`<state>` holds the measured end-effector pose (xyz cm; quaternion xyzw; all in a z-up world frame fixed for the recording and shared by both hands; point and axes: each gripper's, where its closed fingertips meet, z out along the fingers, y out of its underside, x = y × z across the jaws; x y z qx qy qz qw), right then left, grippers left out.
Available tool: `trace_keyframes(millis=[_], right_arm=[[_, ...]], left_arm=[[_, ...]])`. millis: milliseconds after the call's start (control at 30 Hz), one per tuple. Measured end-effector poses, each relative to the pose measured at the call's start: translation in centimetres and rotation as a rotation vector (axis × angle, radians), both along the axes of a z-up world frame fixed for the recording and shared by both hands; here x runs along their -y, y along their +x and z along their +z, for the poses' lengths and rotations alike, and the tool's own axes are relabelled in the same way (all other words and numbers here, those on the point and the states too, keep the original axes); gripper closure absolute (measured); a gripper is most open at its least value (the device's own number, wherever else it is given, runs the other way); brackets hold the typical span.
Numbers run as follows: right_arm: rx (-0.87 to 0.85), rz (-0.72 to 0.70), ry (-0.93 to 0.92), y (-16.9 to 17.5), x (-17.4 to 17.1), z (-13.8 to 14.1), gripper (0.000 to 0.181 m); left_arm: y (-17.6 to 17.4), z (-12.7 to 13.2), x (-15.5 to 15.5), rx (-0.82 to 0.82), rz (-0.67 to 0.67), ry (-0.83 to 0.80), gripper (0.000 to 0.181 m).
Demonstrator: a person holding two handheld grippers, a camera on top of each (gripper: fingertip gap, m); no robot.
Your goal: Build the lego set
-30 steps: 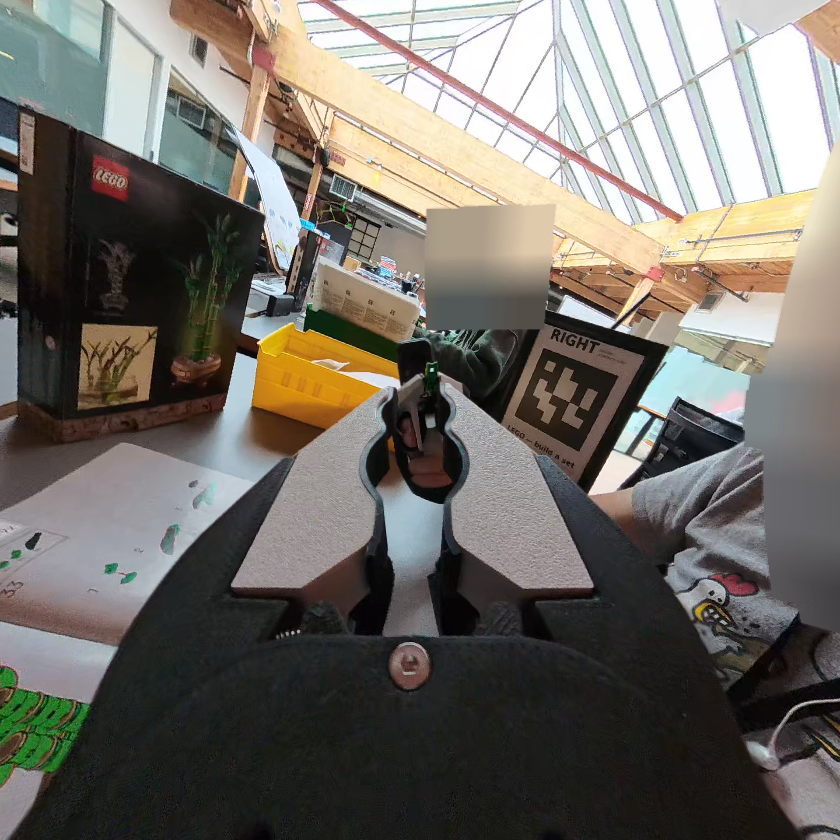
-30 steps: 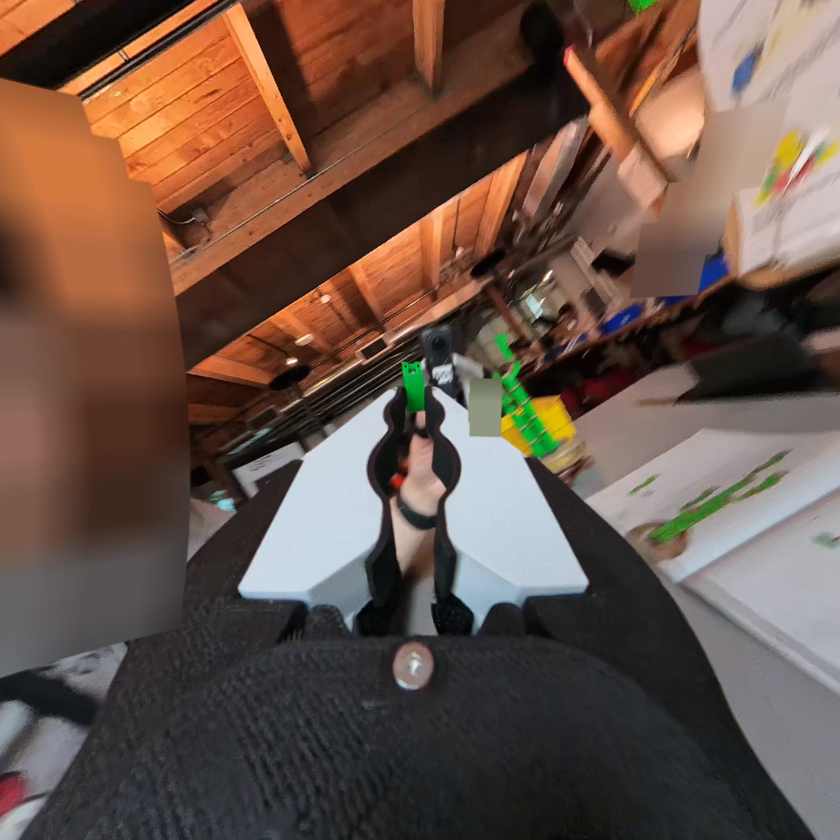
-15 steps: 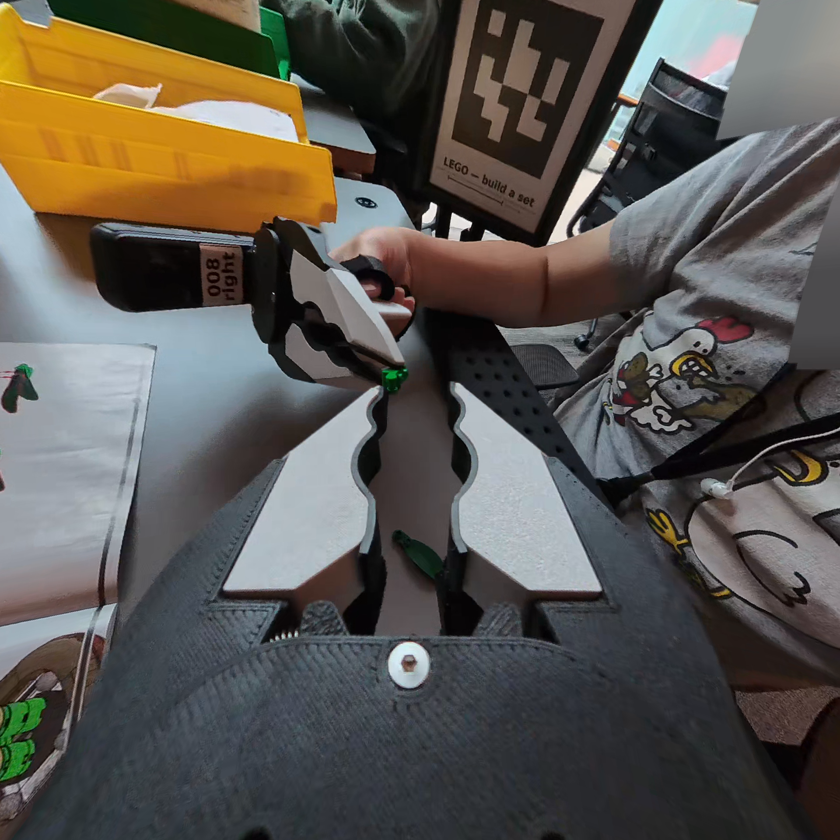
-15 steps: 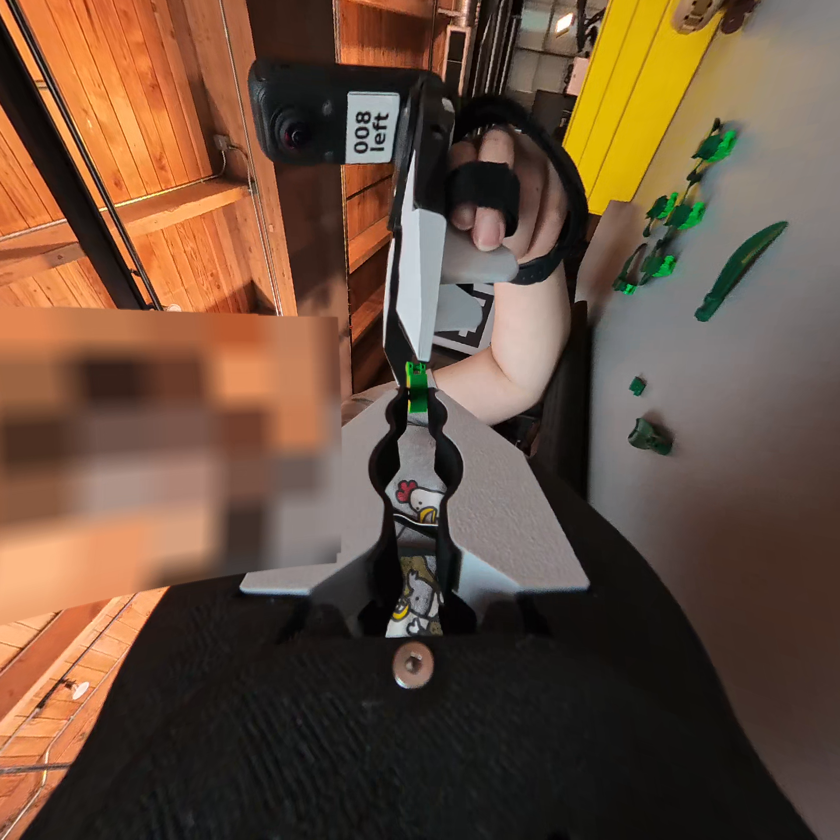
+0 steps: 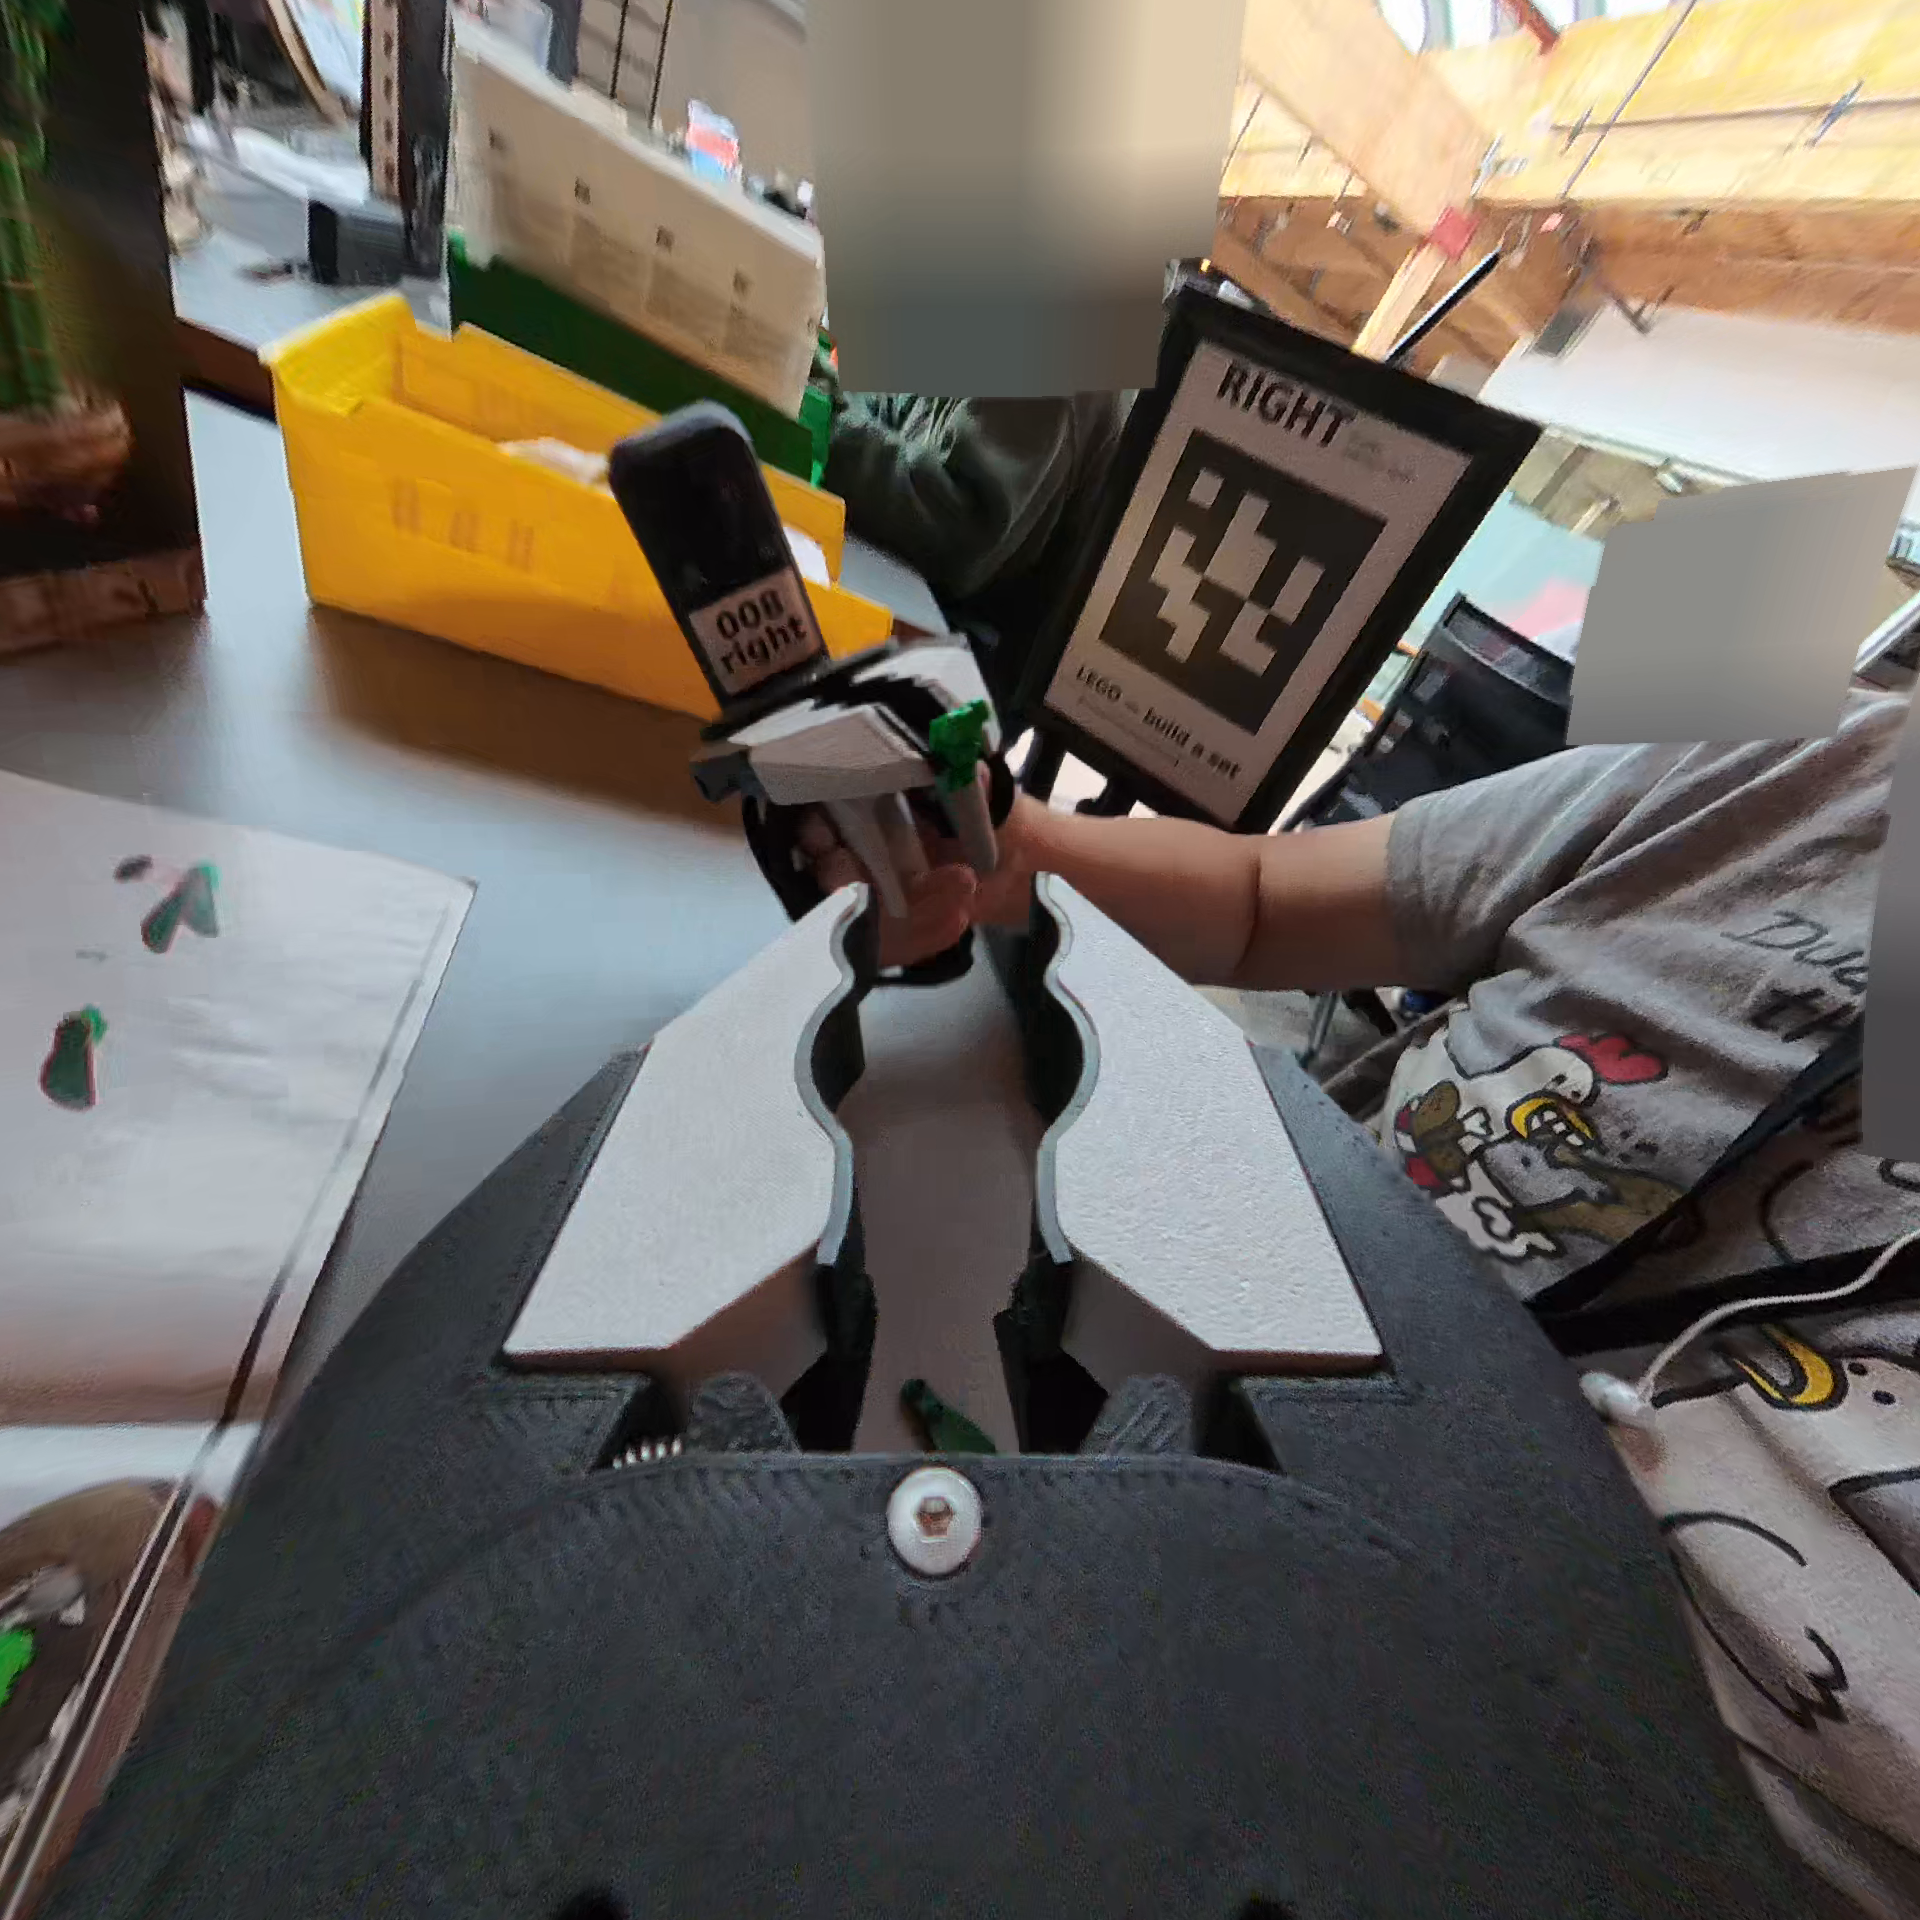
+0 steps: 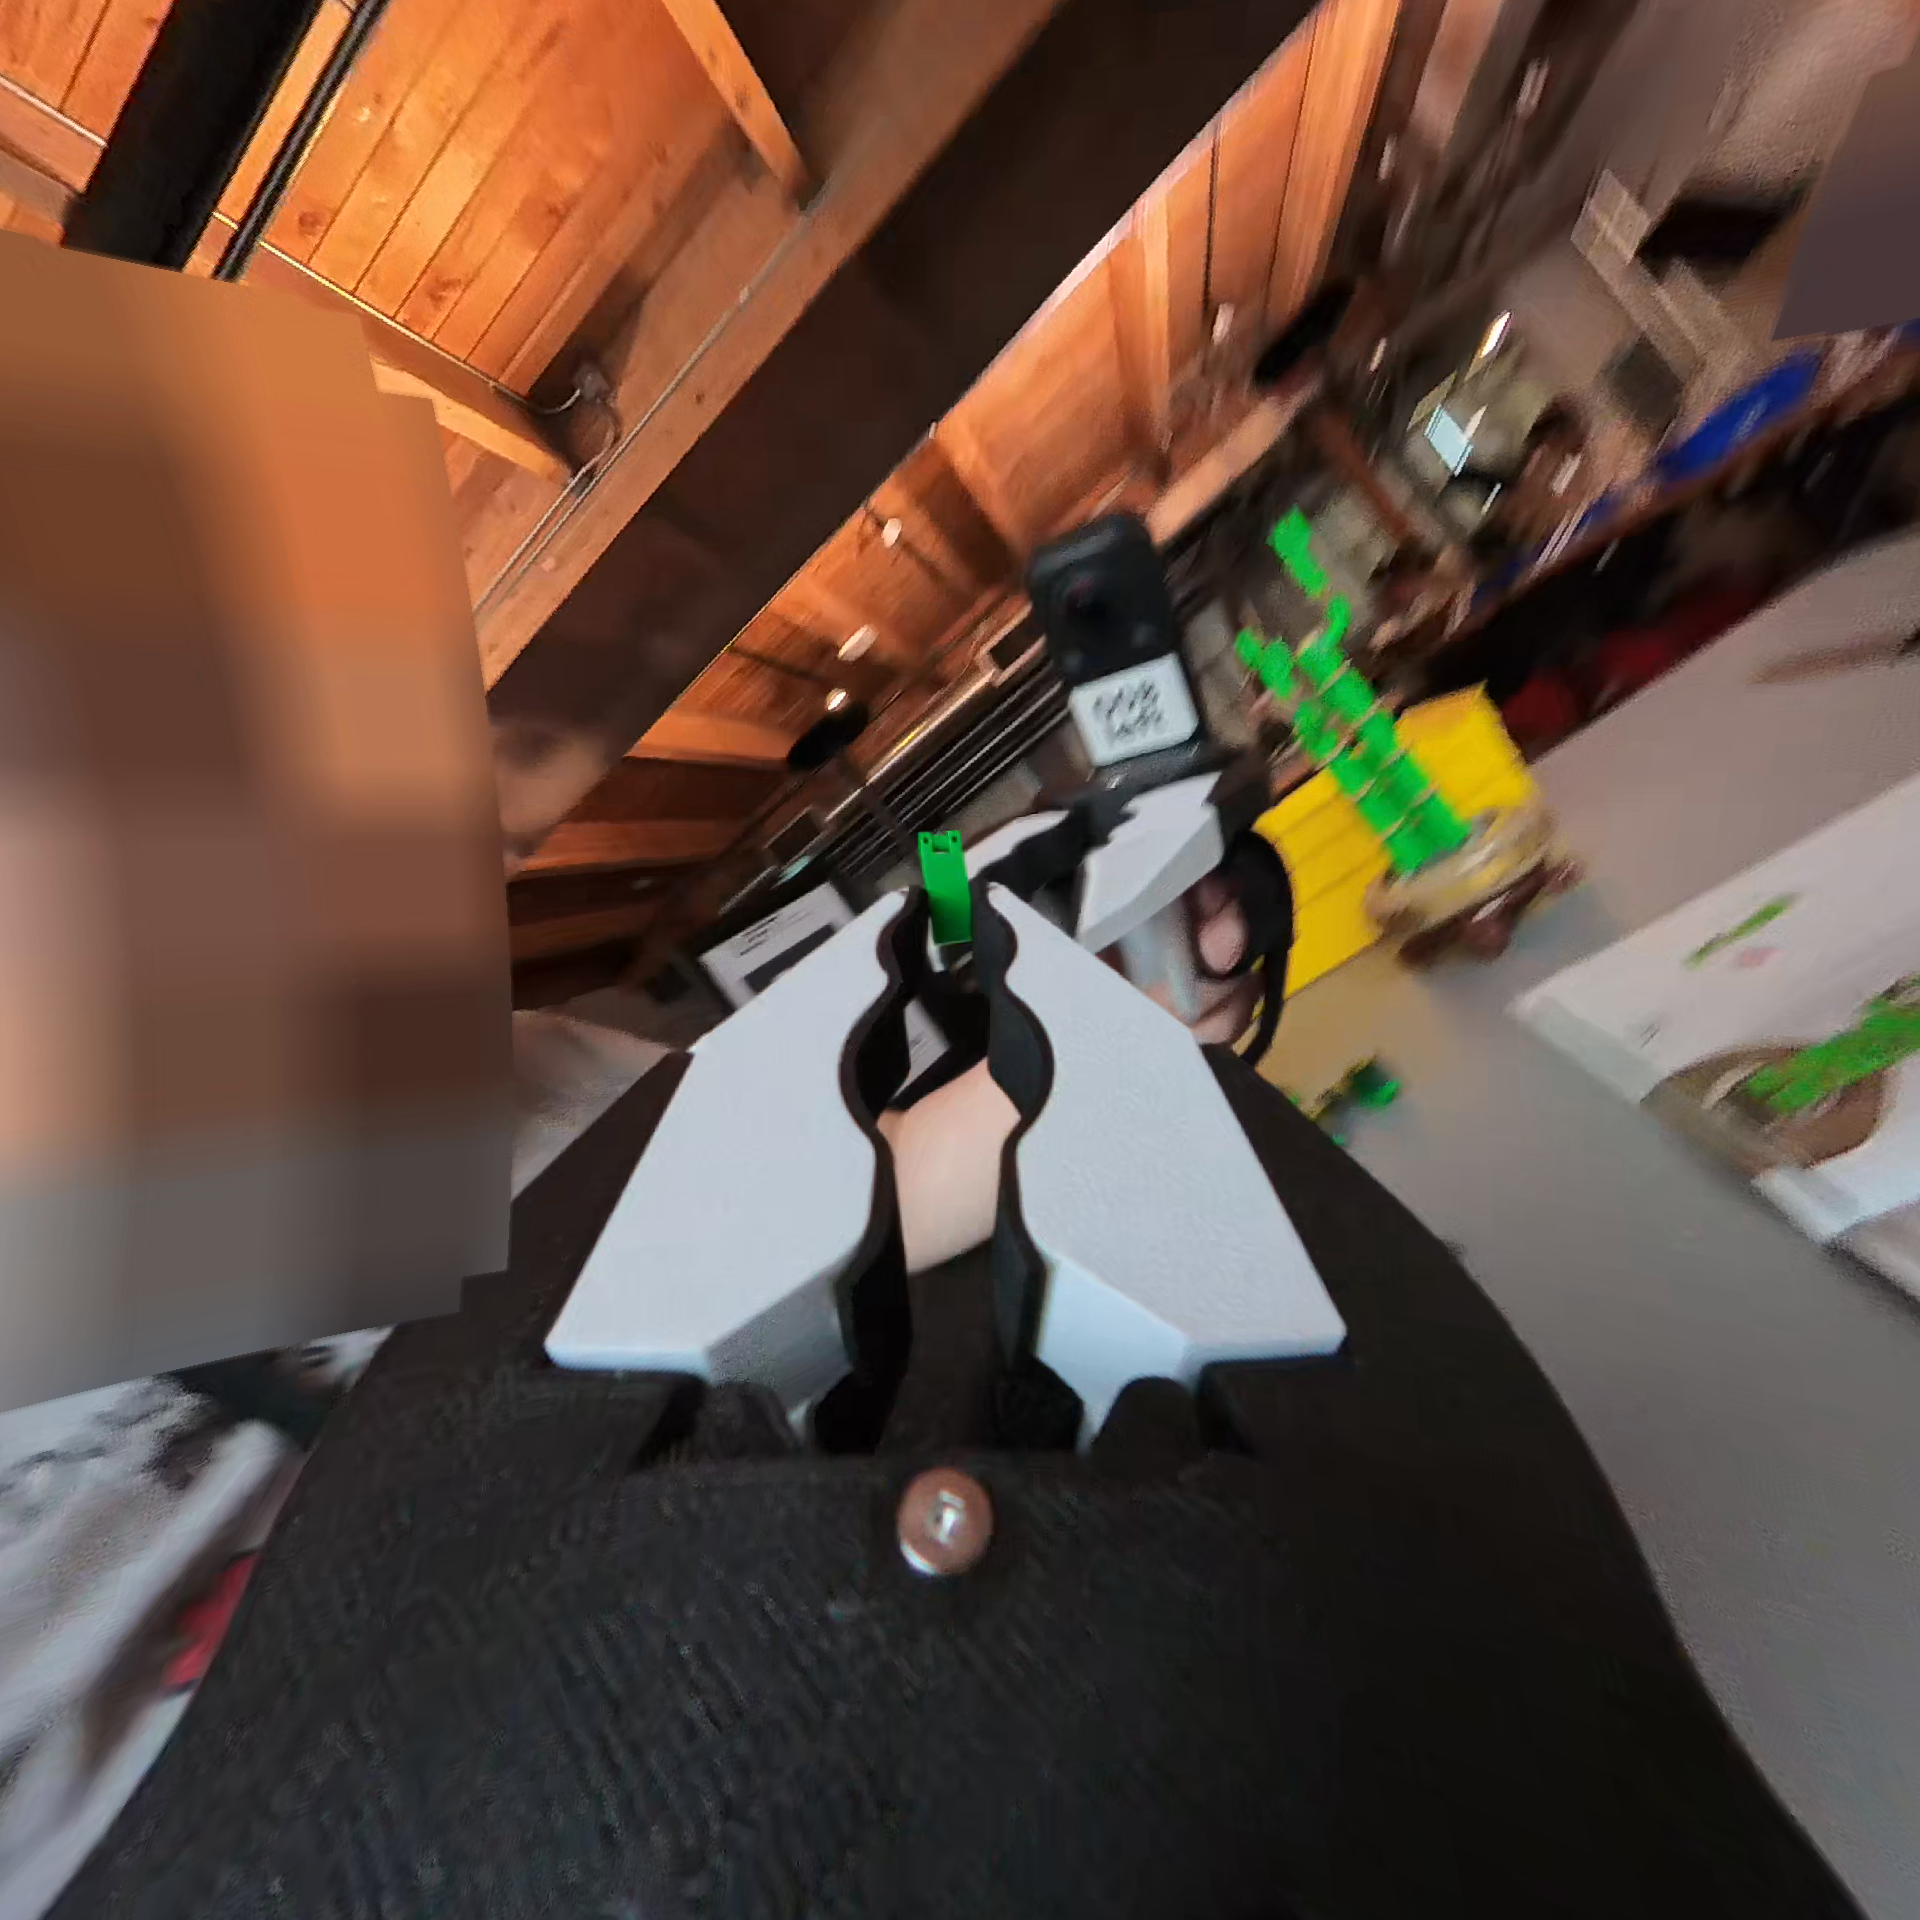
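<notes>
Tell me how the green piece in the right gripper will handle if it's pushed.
The green piece looks like rigid plastic, so it probably won't bend. Only its lower end sits in the right gripper, so a sideways push might pivot it. It's small and likely light.

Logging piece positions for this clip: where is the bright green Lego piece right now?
The bright green Lego piece is pinched at the tips of the right gripper, held in the air; the left wrist view shows it in front of the yellow bin.

Dark table (image 5: 499,790) — yellow bin (image 5: 468,520), open instruction booklet (image 5: 208,1039), boxed set (image 5: 83,416)
</notes>
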<state>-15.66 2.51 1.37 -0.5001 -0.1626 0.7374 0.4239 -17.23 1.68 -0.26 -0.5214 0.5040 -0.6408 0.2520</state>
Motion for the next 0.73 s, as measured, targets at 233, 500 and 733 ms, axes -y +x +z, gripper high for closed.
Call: trace_keyframes(millis=[233,500,733], right_arm=[[-0.208,-0.112,-0.1,2.0,-1.7,0.9,0.176],[-0.268,-0.015,-0.216,-0.3,-1.6,0.2,0.176],[-0.194,0.05,-0.221,-1.2,-0.9,-0.3,0.176]], left_arm=[[1.1,2.1,-2.3,0.055,0.527,0.678,0.137],[2.5,1.2,-1.5,-0.017,0.688,1.167,0.15],[2.4,0.6,-1.5,-0.025,0.652,1.198,0.168]])
